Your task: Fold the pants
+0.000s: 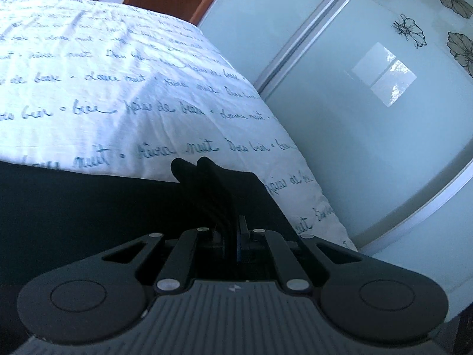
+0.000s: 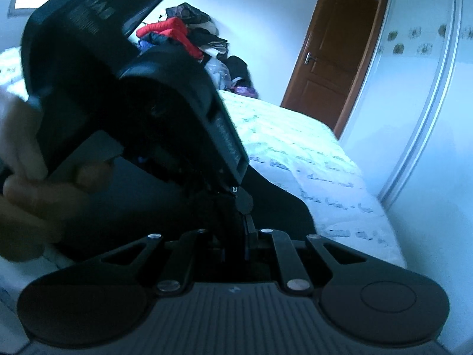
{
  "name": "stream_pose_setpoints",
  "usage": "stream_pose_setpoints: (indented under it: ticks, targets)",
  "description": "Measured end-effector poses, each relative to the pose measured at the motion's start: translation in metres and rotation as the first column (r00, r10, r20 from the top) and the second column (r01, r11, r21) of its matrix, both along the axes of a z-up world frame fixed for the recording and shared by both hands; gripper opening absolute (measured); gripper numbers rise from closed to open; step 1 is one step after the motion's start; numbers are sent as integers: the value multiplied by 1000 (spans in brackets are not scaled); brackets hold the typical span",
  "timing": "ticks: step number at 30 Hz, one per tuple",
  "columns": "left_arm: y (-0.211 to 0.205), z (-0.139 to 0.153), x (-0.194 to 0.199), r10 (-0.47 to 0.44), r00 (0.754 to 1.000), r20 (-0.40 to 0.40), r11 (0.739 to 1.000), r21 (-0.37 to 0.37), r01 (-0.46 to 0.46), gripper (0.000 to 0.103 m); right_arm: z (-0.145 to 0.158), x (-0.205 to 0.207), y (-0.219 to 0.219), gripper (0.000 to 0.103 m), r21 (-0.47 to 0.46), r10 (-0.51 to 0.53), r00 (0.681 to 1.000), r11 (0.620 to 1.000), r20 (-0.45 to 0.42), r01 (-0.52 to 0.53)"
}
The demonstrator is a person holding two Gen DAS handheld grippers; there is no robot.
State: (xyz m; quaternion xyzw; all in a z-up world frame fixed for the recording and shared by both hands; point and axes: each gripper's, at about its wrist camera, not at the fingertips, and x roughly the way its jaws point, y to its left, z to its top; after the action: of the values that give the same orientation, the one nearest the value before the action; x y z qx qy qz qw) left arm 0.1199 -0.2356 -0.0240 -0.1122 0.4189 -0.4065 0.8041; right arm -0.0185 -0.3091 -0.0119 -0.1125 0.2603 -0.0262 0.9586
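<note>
Left wrist view: left gripper [image 1: 190, 164] closed, fingers [image 1: 204, 177] pressed together at lower centre, no visible fold of cloth between the tips. Black pants [image 1: 74, 207] spread across lower left of the frame on the bed [image 1: 118, 74], white cover printed with blue script. Pale sliding wardrobe [image 1: 369, 118] with flower motifs at right. Right wrist view: right gripper [image 2: 245, 207] closed too, tips hidden behind the other gripper's body filling upper left; a hand [image 2: 35, 177] blurred at left edge; grip on cloth impossible to tell. Pants [image 2: 280, 204] dark at centre. Clothes pile [image 2: 189, 32] at upper centre, brown door [image 2: 331, 65] at upper right.
</note>
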Motion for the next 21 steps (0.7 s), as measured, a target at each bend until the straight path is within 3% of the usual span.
stream_pose_setpoints:
  ticks: [7, 21]
  targets:
    - [10, 4, -7, 16, 996, 84, 997, 69, -22, 10, -6, 10, -4, 11, 97, 35, 999, 995, -9, -34]
    - [60, 12, -6, 83, 987, 135, 991, 89, -96, 10, -1, 14, 14, 11, 139, 137, 991, 981, 4, -136]
